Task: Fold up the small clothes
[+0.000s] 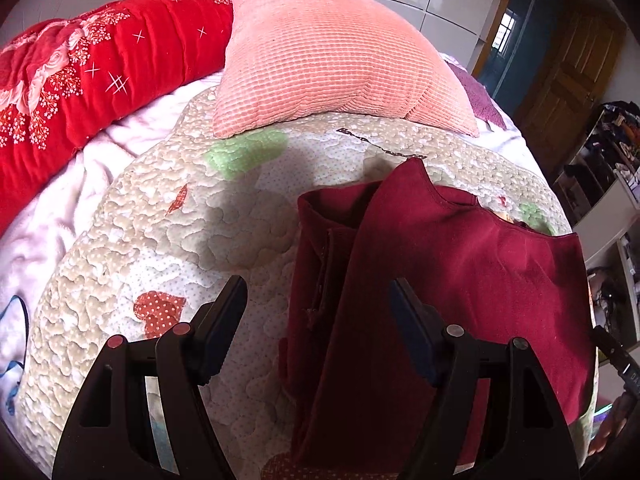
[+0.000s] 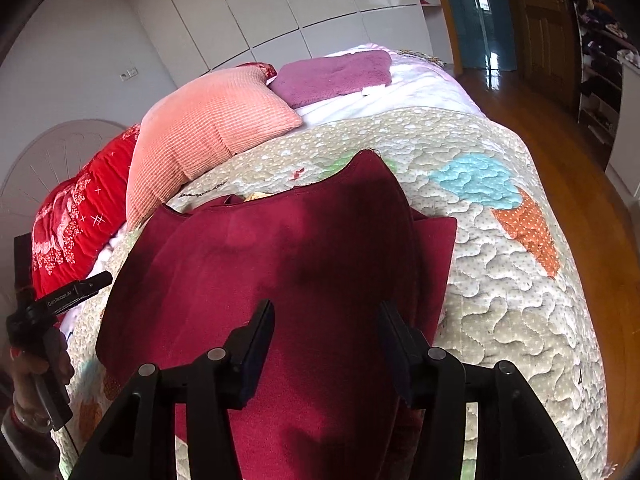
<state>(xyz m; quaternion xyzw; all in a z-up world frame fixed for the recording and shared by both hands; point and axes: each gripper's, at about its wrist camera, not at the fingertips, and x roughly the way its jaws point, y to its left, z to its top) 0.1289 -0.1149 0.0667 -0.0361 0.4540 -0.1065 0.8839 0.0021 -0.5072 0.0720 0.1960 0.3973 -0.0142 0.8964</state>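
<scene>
A dark red garment (image 1: 460, 280) lies on the quilted bedspread (image 1: 152, 240), its left side folded inward in a long strip. My left gripper (image 1: 318, 304) is open above the garment's left folded edge, holding nothing. In the right wrist view the same garment (image 2: 280, 264) lies spread out, its right side folded over. My right gripper (image 2: 326, 332) is open just above the garment's near middle, holding nothing. The left gripper's body shows at the left edge of the right wrist view (image 2: 60, 300).
A pink ribbed pillow (image 1: 332, 64) and a red floral quilt roll (image 1: 80, 80) lie at the head of the bed. A purple towel (image 2: 336, 72) lies behind. The bed's right edge drops to a wooden floor (image 2: 600, 200). Shelves (image 1: 608, 168) stand right.
</scene>
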